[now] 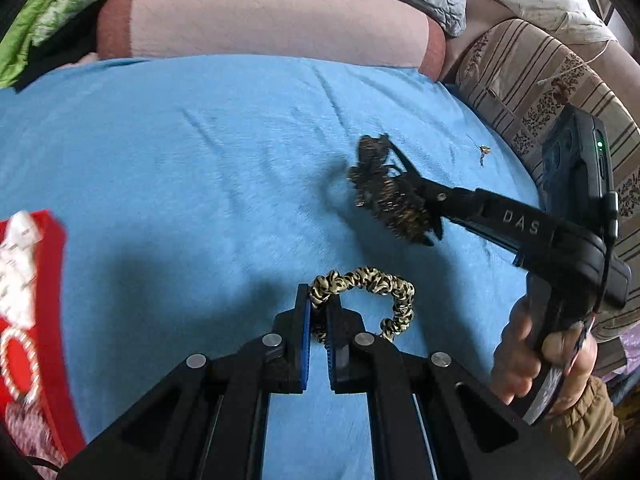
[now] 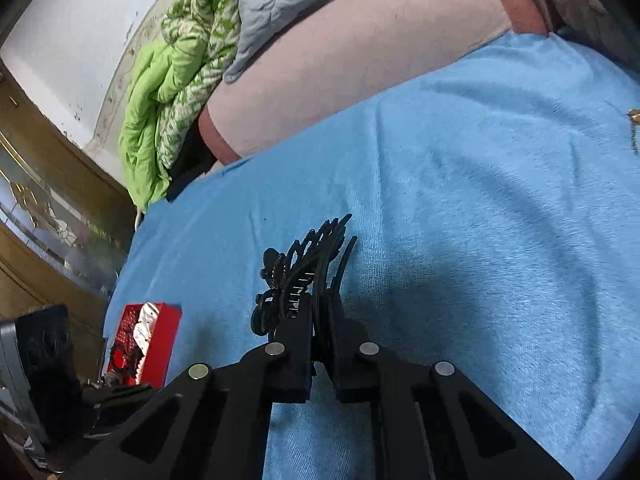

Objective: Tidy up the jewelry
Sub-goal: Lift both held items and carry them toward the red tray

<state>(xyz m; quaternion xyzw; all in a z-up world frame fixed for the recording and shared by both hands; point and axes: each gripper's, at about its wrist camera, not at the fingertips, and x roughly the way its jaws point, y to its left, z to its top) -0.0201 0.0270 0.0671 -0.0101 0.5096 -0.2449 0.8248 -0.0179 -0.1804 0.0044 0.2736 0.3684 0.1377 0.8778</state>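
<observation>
While the left gripper [image 1: 318, 312] pinches a leopard-print scrunchie [image 1: 370, 282] between closed jaws above the blue blanket [image 1: 180, 152], the right gripper [image 2: 322, 320] is clamped tight on a black filigree hair claw [image 2: 304, 264]. A red jewelry box [image 2: 160, 332] sits at the blanket's left edge; a small trinket [image 1: 485, 152] lies near its right edge.

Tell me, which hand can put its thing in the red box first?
Left, probably. The left gripper is shut on the leopard-print scrunchie, and the red box sits close beside it. The right gripper, shut on the black hair claw, sees that box small and far off.
</observation>
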